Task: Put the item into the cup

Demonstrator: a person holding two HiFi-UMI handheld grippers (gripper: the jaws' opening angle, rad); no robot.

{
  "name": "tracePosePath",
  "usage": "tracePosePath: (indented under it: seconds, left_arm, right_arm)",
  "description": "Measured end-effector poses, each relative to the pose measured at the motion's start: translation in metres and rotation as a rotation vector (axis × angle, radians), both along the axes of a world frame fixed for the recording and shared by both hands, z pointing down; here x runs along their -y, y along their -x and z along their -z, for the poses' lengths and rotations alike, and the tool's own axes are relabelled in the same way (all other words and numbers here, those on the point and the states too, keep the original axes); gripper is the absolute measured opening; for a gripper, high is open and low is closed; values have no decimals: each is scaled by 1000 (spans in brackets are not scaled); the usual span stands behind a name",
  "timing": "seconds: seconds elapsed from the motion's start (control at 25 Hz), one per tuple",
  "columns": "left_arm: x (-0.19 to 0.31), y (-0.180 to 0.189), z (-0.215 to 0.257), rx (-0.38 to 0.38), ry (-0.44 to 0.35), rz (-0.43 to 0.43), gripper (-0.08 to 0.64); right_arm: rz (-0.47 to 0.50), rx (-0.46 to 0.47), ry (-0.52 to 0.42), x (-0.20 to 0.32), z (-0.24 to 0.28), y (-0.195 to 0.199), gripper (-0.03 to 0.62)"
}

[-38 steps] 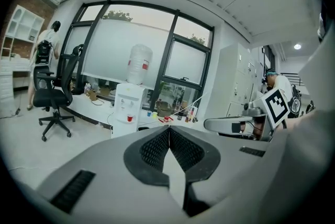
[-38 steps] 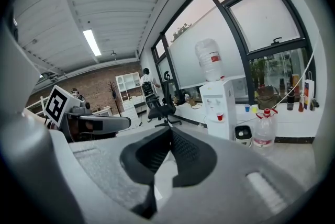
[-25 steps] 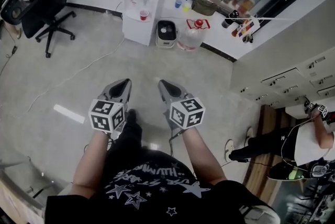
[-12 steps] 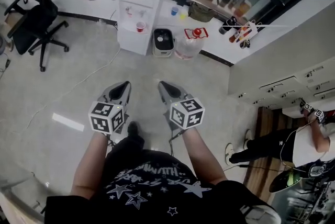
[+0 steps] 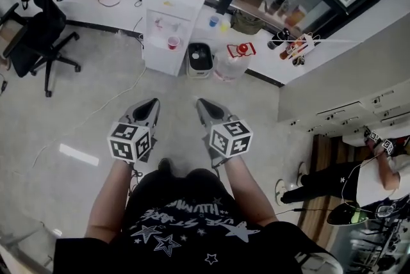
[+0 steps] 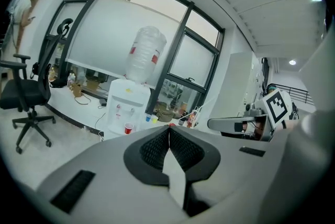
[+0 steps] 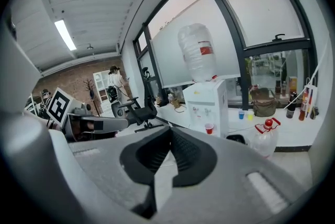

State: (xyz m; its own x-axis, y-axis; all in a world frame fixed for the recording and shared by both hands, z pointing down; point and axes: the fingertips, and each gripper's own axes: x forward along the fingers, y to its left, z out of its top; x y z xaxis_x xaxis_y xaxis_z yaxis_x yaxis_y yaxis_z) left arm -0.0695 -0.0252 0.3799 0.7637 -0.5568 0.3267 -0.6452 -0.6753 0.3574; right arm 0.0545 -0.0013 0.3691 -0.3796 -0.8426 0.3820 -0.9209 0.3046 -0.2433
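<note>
Both grippers are held out in front of me over the floor, jaws closed tip to tip with nothing between them. In the head view my left gripper (image 5: 152, 102) and right gripper (image 5: 202, 102) point toward a white water dispenser (image 5: 170, 16). A red cup (image 5: 172, 42) stands in the dispenser's tap niche. A blue cup (image 5: 213, 21) and a yellow cup (image 5: 224, 25) sit on the white ledge behind it. The left gripper view shows its shut jaws (image 6: 169, 127) and the red cup (image 6: 128, 128). From the right gripper (image 7: 170, 130) I see the red cup (image 7: 209, 128) and blue cup (image 7: 241, 114).
A spare water jug (image 5: 232, 55) with a red cap and a small white bin (image 5: 200, 59) stand on the floor beside the dispenser. A black office chair (image 5: 41, 36) is at the left. A person (image 5: 346, 177) sits at the right by white cabinets (image 5: 359, 103).
The dispenser and ledge have drifted lower and nearer in the head view as I moved forward. Both grippers keep the same pose, still shut.
</note>
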Motion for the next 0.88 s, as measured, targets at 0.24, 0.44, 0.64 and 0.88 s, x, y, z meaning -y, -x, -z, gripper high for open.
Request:
tracePosePath:
  seconds: [0.24, 0.44, 0.64, 0.88]
  left_arm:
    - [23, 0, -14, 11, 13, -5, 8]
    - [38, 9, -23, 27, 39, 9, 8]
    - [56, 22, -33, 47, 56, 62, 9]
    - [85, 19, -38, 69, 56, 87, 9]
  right_arm:
    - [-21, -1, 33, 14, -18, -6, 2]
    - [-24, 16, 54, 34, -30, -5, 2]
    - [-16, 14, 10, 64, -29, -7, 2]
    - [-13, 23, 18, 103, -38, -20, 2]
